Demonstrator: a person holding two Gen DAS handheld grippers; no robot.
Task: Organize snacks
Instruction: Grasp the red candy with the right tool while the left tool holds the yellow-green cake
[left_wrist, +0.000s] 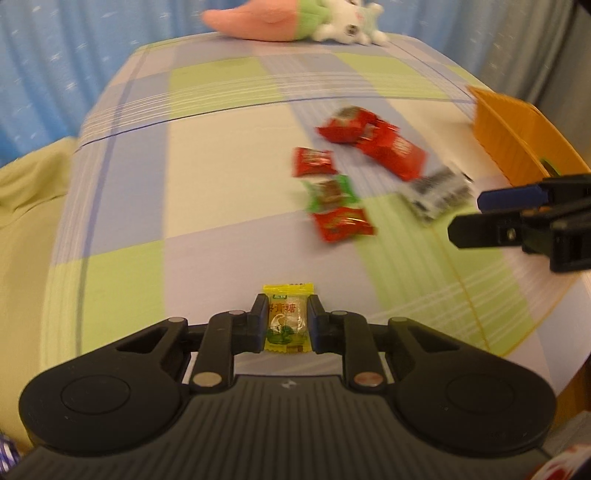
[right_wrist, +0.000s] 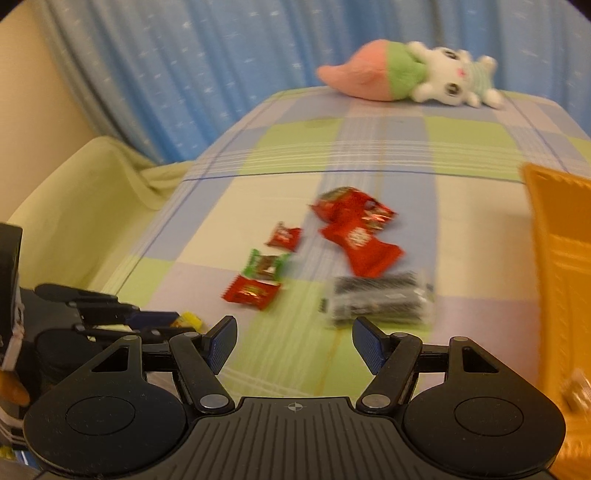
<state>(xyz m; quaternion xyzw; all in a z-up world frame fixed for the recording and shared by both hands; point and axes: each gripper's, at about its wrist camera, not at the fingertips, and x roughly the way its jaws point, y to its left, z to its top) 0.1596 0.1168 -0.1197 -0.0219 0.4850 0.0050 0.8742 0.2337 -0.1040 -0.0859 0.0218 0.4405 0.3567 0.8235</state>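
A left gripper is clamping its fingers on a yellow candy, holding the wrapped sweet just above a checked bed cover in the left wrist view. The other snacks are lying in a loose cluster toward two o'clock from it: a green packet, a small red packet and a second red packet beside it, two larger red packets overlapping beyond, and a dark clear-wrapped packet at the right of the group. An orange basket is sitting at the bed's right edge, well apart from the held candy. The right gripper is hovering with its fingers standing apart and nothing between them, the dark packet lying just ahead at one o'clock. Only the right wrist view is showing that empty gap head-on, plus a pale green blanket at nine o'clock; there the yellow candy is appearing only as a sliver at the left. Only the left wrist view is showing the full grip on the candy. A pink and white plush toy is lying at twelve o'clock before a blue curtain.
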